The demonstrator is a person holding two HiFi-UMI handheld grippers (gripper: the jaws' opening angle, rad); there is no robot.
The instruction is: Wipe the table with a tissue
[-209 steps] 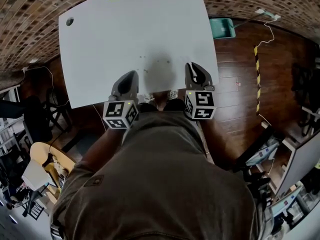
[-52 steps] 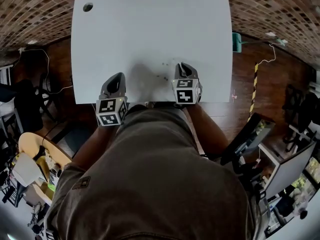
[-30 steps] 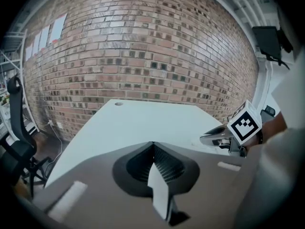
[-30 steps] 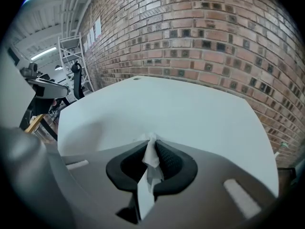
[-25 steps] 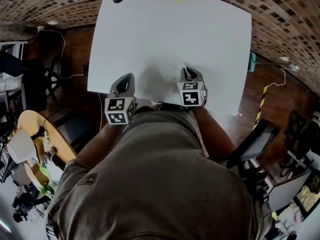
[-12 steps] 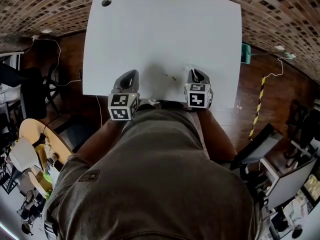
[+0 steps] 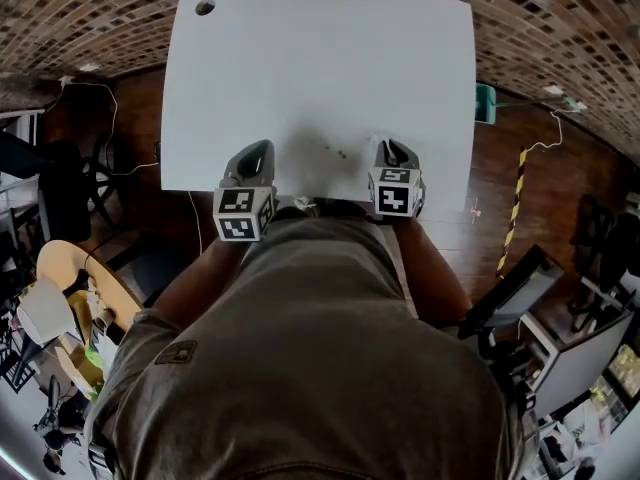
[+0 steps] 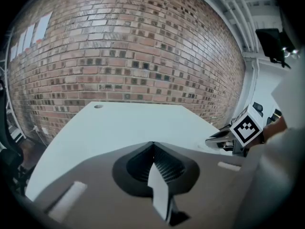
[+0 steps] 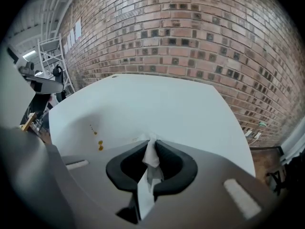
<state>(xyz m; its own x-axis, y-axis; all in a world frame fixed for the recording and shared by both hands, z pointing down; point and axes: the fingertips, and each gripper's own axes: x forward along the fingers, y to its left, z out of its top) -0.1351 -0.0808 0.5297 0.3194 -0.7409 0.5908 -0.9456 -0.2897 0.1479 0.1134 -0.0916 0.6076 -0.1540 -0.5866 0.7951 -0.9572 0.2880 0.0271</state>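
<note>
Grey hand-held left gripper (image 7: 256, 152): jaws pressed together, nothing between them.
Grey hand-held right gripper (image 7: 392, 148): jaws clamped on the tissue.
Crumpled white paper tissue (image 9: 151, 155): pinched between the right gripper's jaws, its tip poking out ahead of them.
Small orange-yellow spots (image 9: 99, 146): just ahead and left of the right gripper, between the two grippers.
White rectangular table (image 7: 320, 68): under both gripper tips, bears the spots, extends ahead.
Round dark cable hole (image 7: 205, 7): far-left table corner, well ahead of the left gripper.
Red-brown brick wall (image 9: 190, 32): beyond the table.
</note>
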